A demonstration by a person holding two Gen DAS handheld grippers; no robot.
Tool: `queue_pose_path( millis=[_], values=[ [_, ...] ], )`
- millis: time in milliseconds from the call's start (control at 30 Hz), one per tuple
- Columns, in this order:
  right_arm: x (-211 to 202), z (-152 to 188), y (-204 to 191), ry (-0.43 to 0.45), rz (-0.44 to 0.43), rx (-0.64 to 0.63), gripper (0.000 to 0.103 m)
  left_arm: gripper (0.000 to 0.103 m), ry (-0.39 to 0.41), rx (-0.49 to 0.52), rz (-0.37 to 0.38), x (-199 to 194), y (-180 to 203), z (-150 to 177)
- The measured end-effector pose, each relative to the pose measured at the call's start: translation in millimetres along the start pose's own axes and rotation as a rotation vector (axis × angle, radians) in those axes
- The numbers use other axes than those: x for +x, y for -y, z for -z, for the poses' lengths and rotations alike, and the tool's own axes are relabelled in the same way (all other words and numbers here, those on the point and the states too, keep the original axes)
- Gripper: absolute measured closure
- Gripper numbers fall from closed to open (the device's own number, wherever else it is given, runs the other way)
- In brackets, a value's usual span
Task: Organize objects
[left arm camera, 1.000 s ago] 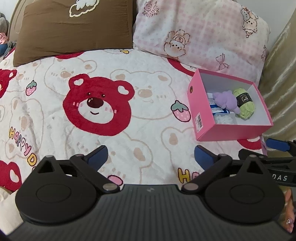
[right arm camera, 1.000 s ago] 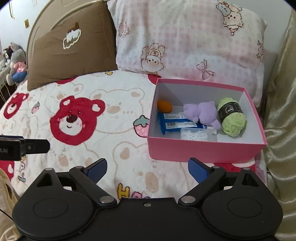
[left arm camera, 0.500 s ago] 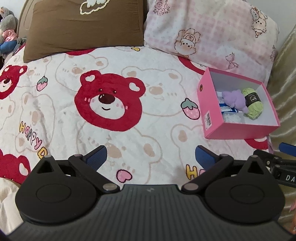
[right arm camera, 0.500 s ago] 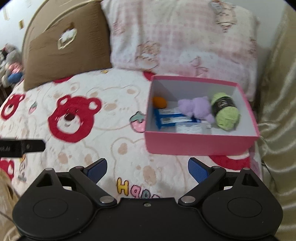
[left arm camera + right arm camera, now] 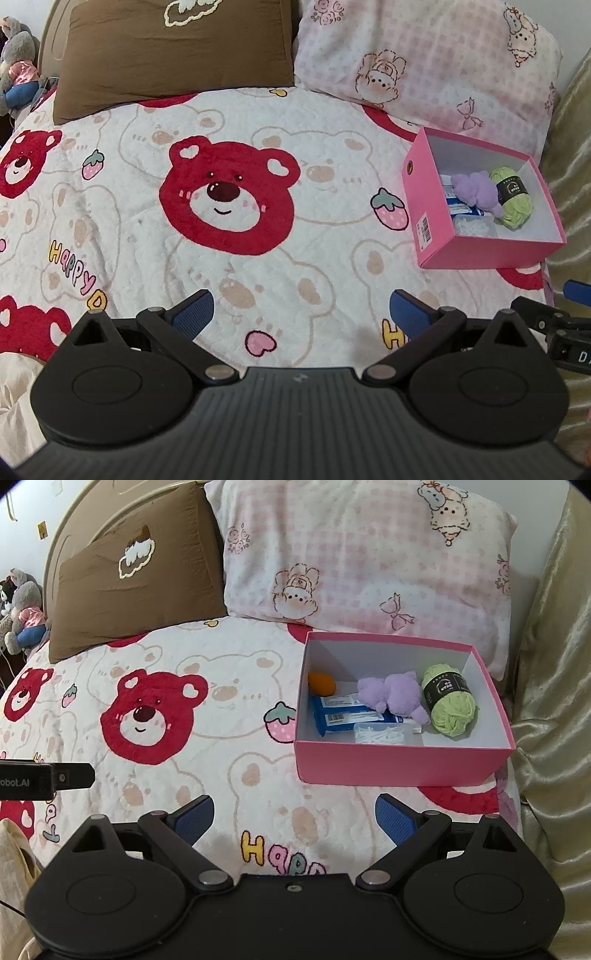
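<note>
- The left gripper (image 5: 301, 314) has its fingers spread wide with nothing between them, hanging over the bear-print blanket (image 5: 229, 155); over the last second it has pulled back, so more of the bed shows and the pink box (image 5: 436, 206) sits smaller and farther off to its right.
- The right gripper (image 5: 293, 818) is likewise wide open and empty, well short of the pink box's near wall (image 5: 399, 766) — its view has steadied again after a blurred swing half a second ago.
- Inside the box lie a green ball of yarn (image 5: 448, 705), a purple plush toy (image 5: 393, 698), a blue packet (image 5: 343, 714), a small clear case (image 5: 382, 734) of what may be cotton swabs, and an orange object (image 5: 322, 684) tucked in the far-left corner.
- No loose item shows on the blanket, so the sorting looks finished — both hands seem to be backing away.
</note>
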State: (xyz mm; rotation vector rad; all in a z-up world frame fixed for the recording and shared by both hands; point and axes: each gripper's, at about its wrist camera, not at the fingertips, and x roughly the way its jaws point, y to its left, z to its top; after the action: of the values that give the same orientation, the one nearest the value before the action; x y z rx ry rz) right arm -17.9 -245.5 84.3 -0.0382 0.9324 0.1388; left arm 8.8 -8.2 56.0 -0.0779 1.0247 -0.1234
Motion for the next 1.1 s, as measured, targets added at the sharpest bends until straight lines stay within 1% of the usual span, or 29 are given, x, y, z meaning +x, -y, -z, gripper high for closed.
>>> queue_pose_path(
  millis=[100, 200, 467, 633, 833, 1100],
  values=[
    [-1.5, 0.2, -2.3, 0.012, 0.013, 0.003, 0.007, 0.000, -0.012, 0.008, -0.017, 1.5, 0.6, -0.2],
    [-3.0, -0.6, -2.4, 0.025, 0.013, 0.016, 0.007, 0.000, -0.022, 0.008, -0.015, 3.2, 0.6, -0.1],
    [2.5, 2.9, -2.4, 0.005, 0.011, 0.022, 0.007, 0.000, -0.038, 0.007, -0.006, 5.5, -0.1, 1.1],
    [3.2, 3.6, -3.3, 0.005, 0.025, 0.014, 0.007, 0.000, -0.044, 0.002, -0.005, 5.1, -1.7, 1.5],
    [3.4, 4.0, -2.6, 0.002, 0.024, 0.012, 0.007, 0.000, -0.060, 0.019, -0.039, 7.8, 0.8, 1.2],
    [2.3, 6.8, -3.0, -0.001, 0.024, 0.002, 0.007, 0.000, -0.068, 0.026, -0.045, 8.1, 0.3, 1.1]
  ],
)
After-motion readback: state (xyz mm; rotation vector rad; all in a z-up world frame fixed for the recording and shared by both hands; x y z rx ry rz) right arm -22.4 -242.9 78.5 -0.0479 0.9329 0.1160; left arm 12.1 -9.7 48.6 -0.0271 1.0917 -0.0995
